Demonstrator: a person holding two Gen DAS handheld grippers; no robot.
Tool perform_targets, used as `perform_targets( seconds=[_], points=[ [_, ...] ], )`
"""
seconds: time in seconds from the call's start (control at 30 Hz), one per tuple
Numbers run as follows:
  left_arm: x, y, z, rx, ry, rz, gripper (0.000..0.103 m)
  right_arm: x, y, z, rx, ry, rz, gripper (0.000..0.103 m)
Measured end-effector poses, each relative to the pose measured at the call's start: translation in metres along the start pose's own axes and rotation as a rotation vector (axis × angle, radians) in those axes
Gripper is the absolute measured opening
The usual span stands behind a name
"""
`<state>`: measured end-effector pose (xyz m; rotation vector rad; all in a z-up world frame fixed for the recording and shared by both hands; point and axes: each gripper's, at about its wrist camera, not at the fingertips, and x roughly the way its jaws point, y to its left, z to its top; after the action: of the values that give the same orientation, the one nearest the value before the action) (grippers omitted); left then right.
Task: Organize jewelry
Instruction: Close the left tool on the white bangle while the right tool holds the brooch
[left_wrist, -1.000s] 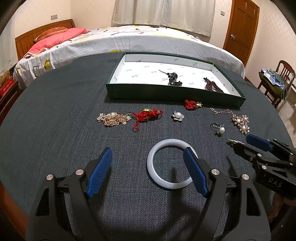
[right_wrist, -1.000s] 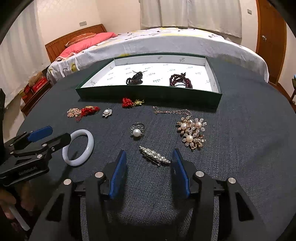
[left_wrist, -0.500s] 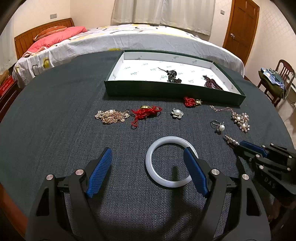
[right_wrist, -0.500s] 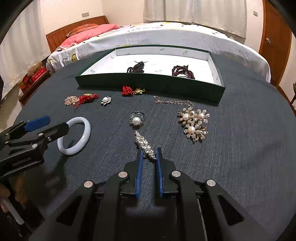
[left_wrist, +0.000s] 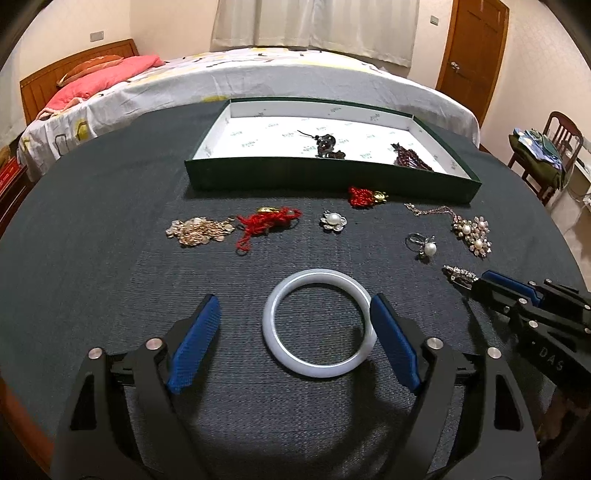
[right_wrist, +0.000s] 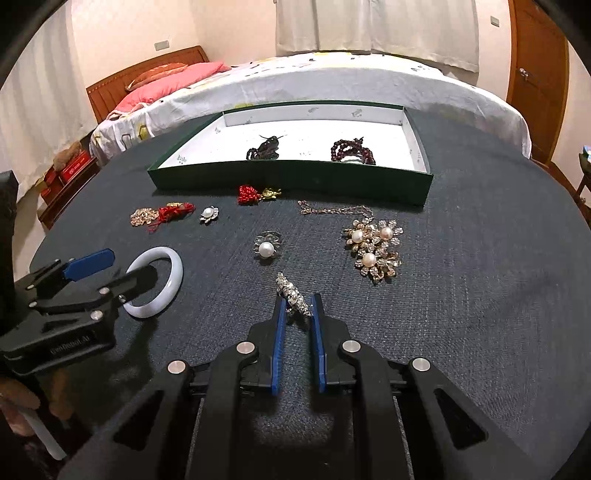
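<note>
My right gripper (right_wrist: 296, 304) is shut on a long rhinestone brooch (right_wrist: 291, 293), held just above the dark table; the brooch also shows in the left wrist view (left_wrist: 458, 275) sticking out of the right gripper (left_wrist: 476, 284). My left gripper (left_wrist: 291, 314) is open around a white bangle (left_wrist: 317, 328) that lies flat on the table; the bangle also shows in the right wrist view (right_wrist: 162, 280). A green tray (right_wrist: 295, 181) with a white lining stands at the back and holds a dark bead piece (right_wrist: 264, 147) and a dark red bead bracelet (right_wrist: 351, 149).
Loose on the table: a pearl ring (right_wrist: 266, 246), a pearl flower necklace (right_wrist: 375, 247), a red knot charm (right_wrist: 255, 194), a pearl flower brooch (right_wrist: 209, 214), a red cord piece (left_wrist: 266, 223) and a gold chain heap (left_wrist: 199, 230). A bed stands behind the table.
My right gripper closed on the rhinestone brooch and has lifted it slightly and drawn it back. My left gripper stayed open around the bangle.
</note>
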<state>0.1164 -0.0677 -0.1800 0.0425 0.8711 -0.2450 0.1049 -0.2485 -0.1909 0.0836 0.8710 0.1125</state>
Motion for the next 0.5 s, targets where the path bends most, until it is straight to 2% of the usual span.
perform_targets(
  seconds=[0.13,0.17,0.5],
  points=[
    [0.008,-0.004,-0.002,0.01,0.017,0.004,0.086,0.0,-0.004,-0.001,0.012,-0.001,0.005,0.013],
    [0.01,-0.005,-0.002,0.008,0.015,0.007,0.087,0.001,-0.004,-0.002,0.015,0.002,0.009,0.011],
    [0.015,-0.006,-0.003,0.018,0.03,0.006,0.087,0.007,-0.008,-0.002,0.049,0.017,0.048,0.012]
  ],
)
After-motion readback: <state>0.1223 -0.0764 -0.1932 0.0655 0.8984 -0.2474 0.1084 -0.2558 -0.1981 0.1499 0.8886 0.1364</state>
